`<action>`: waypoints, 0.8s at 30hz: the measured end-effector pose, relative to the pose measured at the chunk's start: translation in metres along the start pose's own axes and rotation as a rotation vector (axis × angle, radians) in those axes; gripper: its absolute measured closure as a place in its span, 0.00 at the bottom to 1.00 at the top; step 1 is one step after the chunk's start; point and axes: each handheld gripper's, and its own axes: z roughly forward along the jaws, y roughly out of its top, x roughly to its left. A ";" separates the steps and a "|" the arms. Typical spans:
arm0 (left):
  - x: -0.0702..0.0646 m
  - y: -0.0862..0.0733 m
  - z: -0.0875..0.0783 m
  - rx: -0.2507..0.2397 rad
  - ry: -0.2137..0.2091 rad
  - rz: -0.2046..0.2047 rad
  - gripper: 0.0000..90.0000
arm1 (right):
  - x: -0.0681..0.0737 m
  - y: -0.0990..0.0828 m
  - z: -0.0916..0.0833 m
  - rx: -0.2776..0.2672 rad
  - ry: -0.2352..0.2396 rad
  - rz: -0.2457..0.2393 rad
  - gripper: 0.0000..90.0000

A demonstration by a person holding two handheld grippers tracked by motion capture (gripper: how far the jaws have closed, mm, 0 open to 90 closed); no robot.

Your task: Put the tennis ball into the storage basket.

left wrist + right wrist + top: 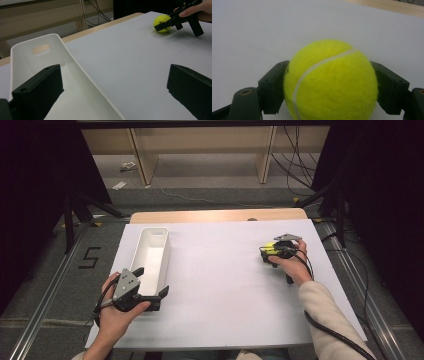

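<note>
Fuzzy yellow tennis ball (329,80) (one curved white seam) sits clamped in right tongs (329,87); left tongs (115,92) gape wide.

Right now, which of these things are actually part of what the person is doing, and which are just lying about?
In use:
- round yellow felt tennis ball, squeezed between the right gripper jaws
- long white plastic bin, its near end straddled by the open left gripper

Lying about:
- black cables on the floor
- pale wooden shelf unit behind the table
- floor marking shaped like a 5
</note>
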 end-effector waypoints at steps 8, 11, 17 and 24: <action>0.000 0.000 0.000 -0.001 0.001 0.002 0.00 | 0.001 0.000 -0.001 -0.005 -0.002 -0.002 0.28; 0.000 0.000 0.000 -0.001 0.001 0.002 0.00 | 0.001 0.000 -0.001 -0.004 -0.001 0.000 0.29; 0.000 0.000 -0.001 -0.001 0.001 0.001 0.00 | 0.000 0.000 -0.001 -0.009 -0.007 -0.011 0.29; 0.000 0.000 0.000 -0.002 0.001 0.001 0.00 | 0.000 0.001 -0.002 -0.011 -0.009 -0.006 0.29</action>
